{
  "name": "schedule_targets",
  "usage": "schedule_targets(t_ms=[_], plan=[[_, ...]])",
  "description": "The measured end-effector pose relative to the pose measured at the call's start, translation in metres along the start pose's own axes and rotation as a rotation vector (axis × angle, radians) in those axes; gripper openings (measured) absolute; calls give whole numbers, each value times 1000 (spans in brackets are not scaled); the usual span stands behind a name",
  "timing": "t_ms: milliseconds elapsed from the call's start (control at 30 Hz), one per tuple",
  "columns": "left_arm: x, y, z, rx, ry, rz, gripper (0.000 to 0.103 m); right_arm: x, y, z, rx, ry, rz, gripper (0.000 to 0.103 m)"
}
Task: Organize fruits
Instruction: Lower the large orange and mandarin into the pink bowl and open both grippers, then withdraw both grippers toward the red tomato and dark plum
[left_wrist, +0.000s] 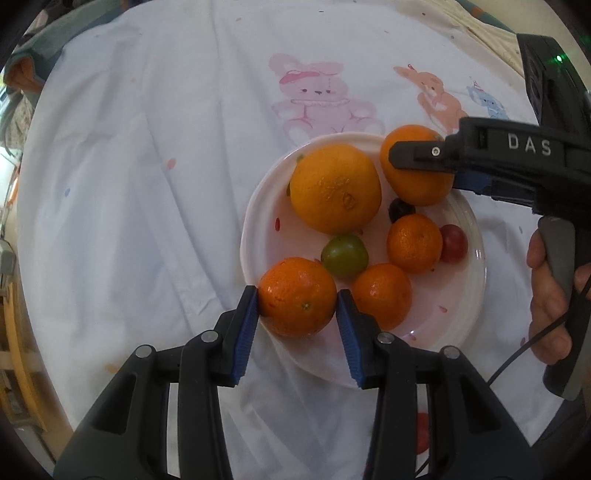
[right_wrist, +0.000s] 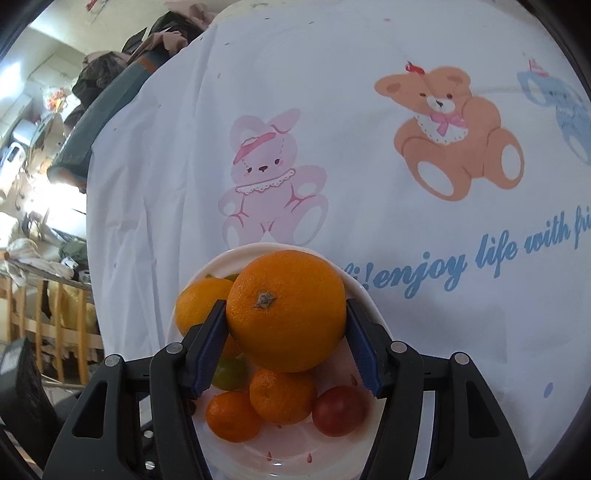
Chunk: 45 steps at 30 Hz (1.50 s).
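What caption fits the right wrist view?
Right gripper clamps an orange above a white plate of fruit on a teddy-bear tablecloth.

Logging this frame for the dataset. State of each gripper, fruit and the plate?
left gripper: shut on a mandarin at the plate's near edge
right gripper: shut on an orange, held above the plate
large orange: lying on the plate, untouched
green fruit: on the plate between the oranges
red fruit: on the plate
plate: flat on the tablecloth
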<state>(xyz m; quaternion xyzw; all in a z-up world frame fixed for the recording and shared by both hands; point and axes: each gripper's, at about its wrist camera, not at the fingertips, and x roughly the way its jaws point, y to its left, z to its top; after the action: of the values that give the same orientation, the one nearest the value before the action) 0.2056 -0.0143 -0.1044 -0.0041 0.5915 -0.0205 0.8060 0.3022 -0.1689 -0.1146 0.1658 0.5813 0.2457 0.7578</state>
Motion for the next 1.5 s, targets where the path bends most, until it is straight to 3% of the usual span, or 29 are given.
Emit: schedule_targets(t_ms=[233,367,400,500,767,1000,1500], plan=[[6,-5,1,-6,19,-32,39,-2,-3,-1,16,7,11,67],[6,-5,1,0,32,-24,40,-6,-4,2,41,-13,46,85],[6,-5,1,0,32,-26,45,-8,-3,2,39,-22,49,85],[0,-6,1,2,18,-24,83,-13,2,3,23,-30,46,85],[-19,-9,0,2,-17,-34,84,-46,15,-3,-21,-86,-13,85],[-39,-10,-8,2,-57,-37,84,-91,38,-30,-110,-133,-36,85],[-109,5,-42,-41,-225,1,83,-148,29,-103,-55,-208,-50,85]])
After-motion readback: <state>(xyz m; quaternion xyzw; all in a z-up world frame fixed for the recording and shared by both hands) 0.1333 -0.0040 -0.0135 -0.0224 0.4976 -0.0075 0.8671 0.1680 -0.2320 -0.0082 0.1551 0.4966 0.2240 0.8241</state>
